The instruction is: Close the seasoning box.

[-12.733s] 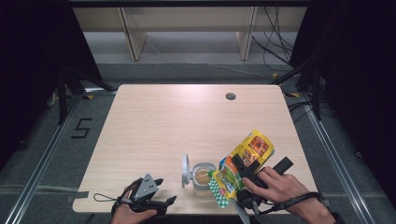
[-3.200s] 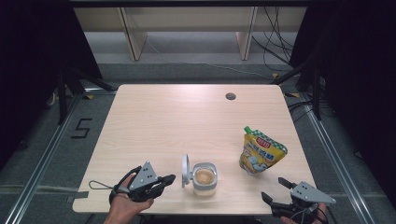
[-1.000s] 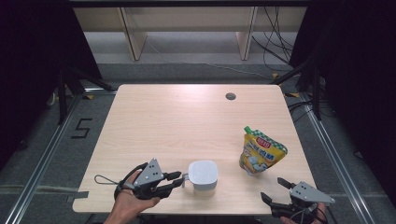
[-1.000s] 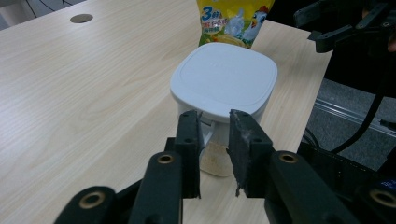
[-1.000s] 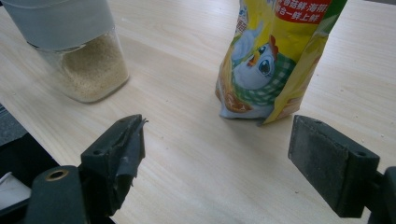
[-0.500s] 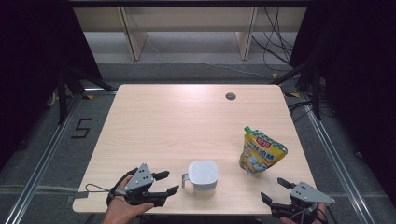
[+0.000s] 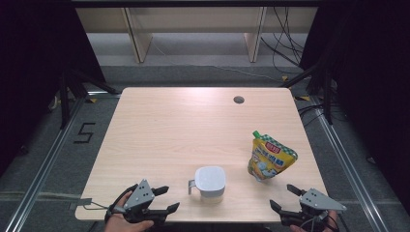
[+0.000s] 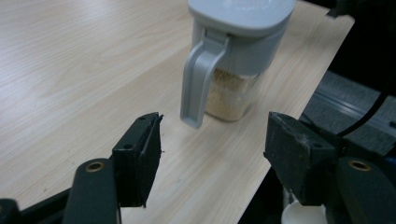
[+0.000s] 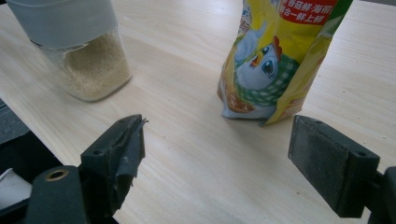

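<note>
Left claw [image 7: 163, 199] released, jaws just opening, nothing between them; lidded jar [image 7: 211, 181] just beyond, handle [image 8: 200, 84] facing it (right claw [image 7: 286, 198] also open, farther off).

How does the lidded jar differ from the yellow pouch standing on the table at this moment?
The jar is a rigid clear container with a grey lid and side handle; the pouch is soft, printed yellow, with a cartoon chick and a green spout cap. The jar's pale granules show through its wall; the pouch hides its contents. The jar stands squarely, while the pouch leans. Both stand upright near the table's front edge, untouched by either tongs.
</note>
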The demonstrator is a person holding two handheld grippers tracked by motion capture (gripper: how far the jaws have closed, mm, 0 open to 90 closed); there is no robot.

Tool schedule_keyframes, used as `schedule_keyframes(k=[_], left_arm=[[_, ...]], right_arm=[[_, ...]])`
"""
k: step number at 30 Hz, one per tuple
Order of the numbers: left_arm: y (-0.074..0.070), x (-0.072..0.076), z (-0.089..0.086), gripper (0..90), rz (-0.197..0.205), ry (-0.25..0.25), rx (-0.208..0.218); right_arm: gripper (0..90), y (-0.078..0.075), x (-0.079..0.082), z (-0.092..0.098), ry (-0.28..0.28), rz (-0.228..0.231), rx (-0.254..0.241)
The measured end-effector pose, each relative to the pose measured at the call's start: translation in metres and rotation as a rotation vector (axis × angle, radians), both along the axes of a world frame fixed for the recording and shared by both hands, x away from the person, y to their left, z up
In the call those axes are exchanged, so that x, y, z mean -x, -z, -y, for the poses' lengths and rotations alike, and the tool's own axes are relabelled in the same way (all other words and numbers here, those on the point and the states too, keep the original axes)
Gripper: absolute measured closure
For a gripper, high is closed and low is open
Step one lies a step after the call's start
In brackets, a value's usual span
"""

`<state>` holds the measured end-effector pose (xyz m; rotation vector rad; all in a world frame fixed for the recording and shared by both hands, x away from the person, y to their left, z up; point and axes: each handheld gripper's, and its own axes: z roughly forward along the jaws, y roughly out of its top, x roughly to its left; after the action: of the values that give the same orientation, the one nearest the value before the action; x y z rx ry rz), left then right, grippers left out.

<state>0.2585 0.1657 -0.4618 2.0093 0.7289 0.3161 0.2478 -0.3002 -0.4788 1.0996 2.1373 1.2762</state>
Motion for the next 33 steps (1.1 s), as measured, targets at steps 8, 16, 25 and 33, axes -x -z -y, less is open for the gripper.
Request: schedule_keyframes(k=[8, 16, 25, 33], left_arm=[[0.019, 0.006, 0.001, 30.3, -0.014, 0.009, -0.052], [0.029, 0.011, -0.001, 28.5, -0.028, -0.002, -0.115], [0.03, 0.011, 0.0, 28.3, -0.024, -0.012, -0.095], [0.03, 0.01, 0.0, 27.9, -0.012, -0.009, -0.12]], right_arm=[[18.7, 0.0, 0.0, 0.002, 0.013, 0.004, 0.019], [16.4, 0.003, -0.001, 0.0, -0.009, -0.016, 0.041], [16.4, 0.004, -0.001, 0.001, -0.012, -0.023, 0.057], [16.4, 0.005, -0.002, 0.002, -0.012, -0.025, 0.065]])
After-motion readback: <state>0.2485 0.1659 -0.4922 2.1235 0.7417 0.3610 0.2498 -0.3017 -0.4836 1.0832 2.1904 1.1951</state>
